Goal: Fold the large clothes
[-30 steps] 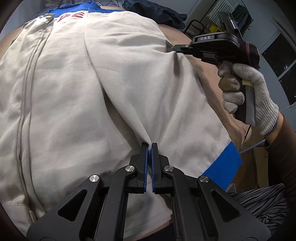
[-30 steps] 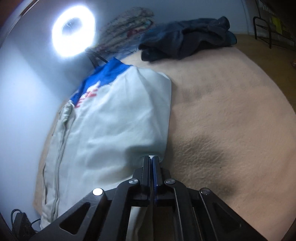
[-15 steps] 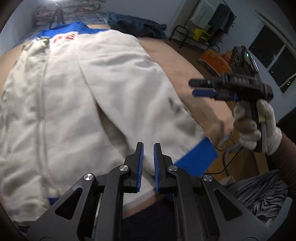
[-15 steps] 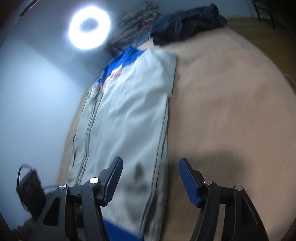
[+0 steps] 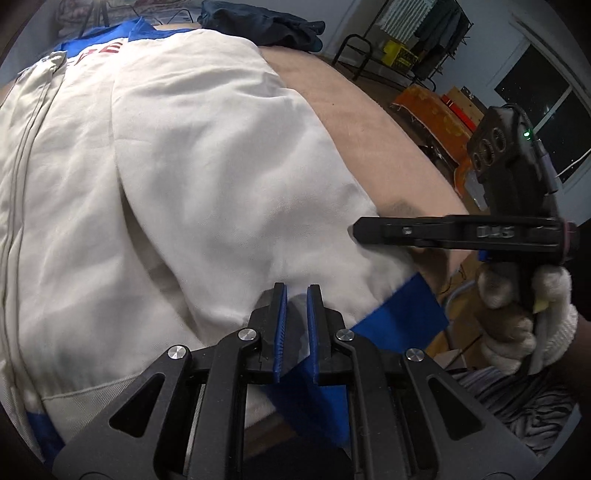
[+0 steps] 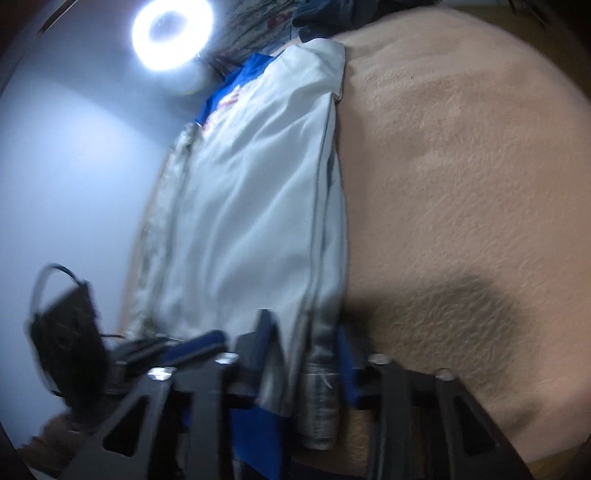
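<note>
1. The white jacket [image 5: 207, 177] lies flat on a tan blanket [image 5: 369, 122] that covers the bed, along the bed's left side as the right wrist camera shows it.
2. The left gripper [image 5: 293, 325] stands nearly closed, with the jacket's near hem rising between its pads. Whether the pads truly pinch the cloth I cannot tell.
3. The right gripper [image 6: 306, 354] is closing over the jacket's right edge [image 6: 325, 258] near the blue hem band [image 5: 399, 314]. Cloth sits between its jaws, but the pads do not look pressed home yet.
4. Risk: if the right jaws catch only the top layer, the lower layer would stay behind on lifting and the fold would come out crooked.
5. Risk: the left grip looks shallow, so the hem could slip out under a pull and leave one corner sagging.
6. Risk: the fuzzy blanket may drag on the cloth and bunch it.
7. The jacket's long axis runs away from the person, with the blue collar [image 5: 107, 31] and red letters [image 5: 96, 53] at the far end and the hem nearest the grippers.
</note>
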Available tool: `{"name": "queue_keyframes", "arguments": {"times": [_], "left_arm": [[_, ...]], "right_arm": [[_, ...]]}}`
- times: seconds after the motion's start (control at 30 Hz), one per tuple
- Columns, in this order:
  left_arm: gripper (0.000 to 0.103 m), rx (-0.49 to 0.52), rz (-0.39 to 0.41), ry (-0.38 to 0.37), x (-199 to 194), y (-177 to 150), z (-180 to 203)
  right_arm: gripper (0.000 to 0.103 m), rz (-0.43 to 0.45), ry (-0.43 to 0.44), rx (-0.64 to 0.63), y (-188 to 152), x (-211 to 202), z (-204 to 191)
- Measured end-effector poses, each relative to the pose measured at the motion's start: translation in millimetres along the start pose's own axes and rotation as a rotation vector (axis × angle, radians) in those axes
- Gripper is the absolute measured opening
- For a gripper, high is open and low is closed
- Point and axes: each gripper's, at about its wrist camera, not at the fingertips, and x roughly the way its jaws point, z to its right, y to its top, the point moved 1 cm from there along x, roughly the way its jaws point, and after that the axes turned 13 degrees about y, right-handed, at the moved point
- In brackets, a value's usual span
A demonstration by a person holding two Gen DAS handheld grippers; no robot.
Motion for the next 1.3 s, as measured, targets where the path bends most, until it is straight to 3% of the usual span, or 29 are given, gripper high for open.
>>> {"name": "queue_keyframes", "arguments": {"times": [0.03,0.13,0.4,0.73,0.87,1.07,1.3], "left_arm": [[0.008,-0.003,0.006,0.000,-4,0,-2],[0.008,-0.022,0.044,-0.007,-34,-7,-13],[0.008,-0.094,0.197,0.088,-129,-7,-74],[0.007,-0.225,0.312,0.209,-204,-13,-164],[0.008,-0.313,0.338,0.223,-210,-13,-200],[0.008,-0.457,0.355,0.175,-213,-12,-242],[0.008,-0.521,0.386,0.162,-221,-6,-264]], "right_arm": [[0.013,0.002,-0.005,-0.001,0,-1,-1],[0.009,0.024,-0.026,-0.008,2,-6,-10],[0.006,0.053,-0.205,-0.174,14,-4,-70],[0.006,0.060,-0.204,-0.353,30,18,-155],[0.006,0.017,-0.220,-0.455,27,41,-189],[0.006,-0.137,-0.274,-0.657,12,109,-238],[0.006,-0.338,-0.318,-0.756,-13,190,-241]]}}
